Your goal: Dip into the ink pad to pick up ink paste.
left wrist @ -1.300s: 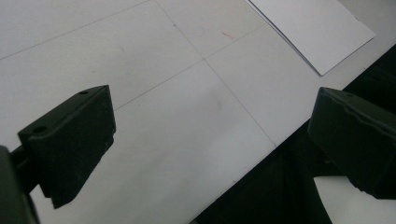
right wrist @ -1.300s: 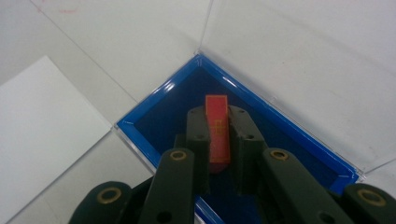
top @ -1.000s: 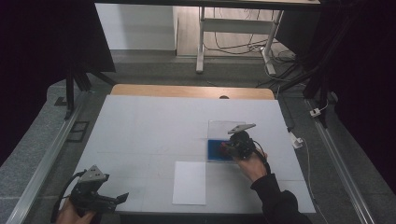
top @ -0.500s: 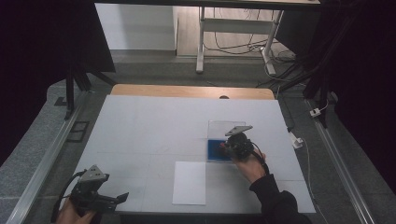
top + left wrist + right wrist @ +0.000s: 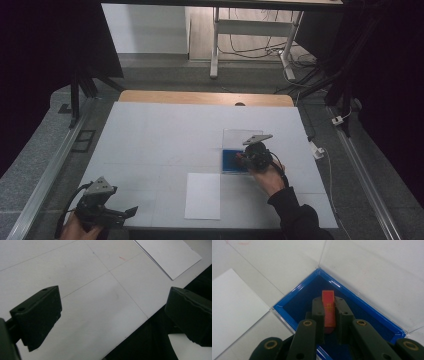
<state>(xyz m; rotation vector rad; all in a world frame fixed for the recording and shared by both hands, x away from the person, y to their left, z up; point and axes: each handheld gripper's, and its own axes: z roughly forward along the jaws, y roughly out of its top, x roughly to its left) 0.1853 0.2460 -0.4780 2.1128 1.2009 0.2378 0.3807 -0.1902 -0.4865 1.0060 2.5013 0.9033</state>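
Right gripper (image 5: 329, 312) pinches a red block (image 5: 328, 311) over the blue tray (image 5: 298, 288); white sheet (image 5: 202, 196) at seven o'clock; left gripper (image 5: 112, 312) spread

I am finding no readable text anywhere; the orange block (image 5: 329, 308) in my right claw (image 5: 329, 315) is showing yellow markings too blurred to read.

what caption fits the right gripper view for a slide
Right gripper shut on a small red block over the open blue tray, clear lid folded back.

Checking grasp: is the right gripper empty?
No: the right gripper has its fingers shut on an orange-red piece over the blue tray.
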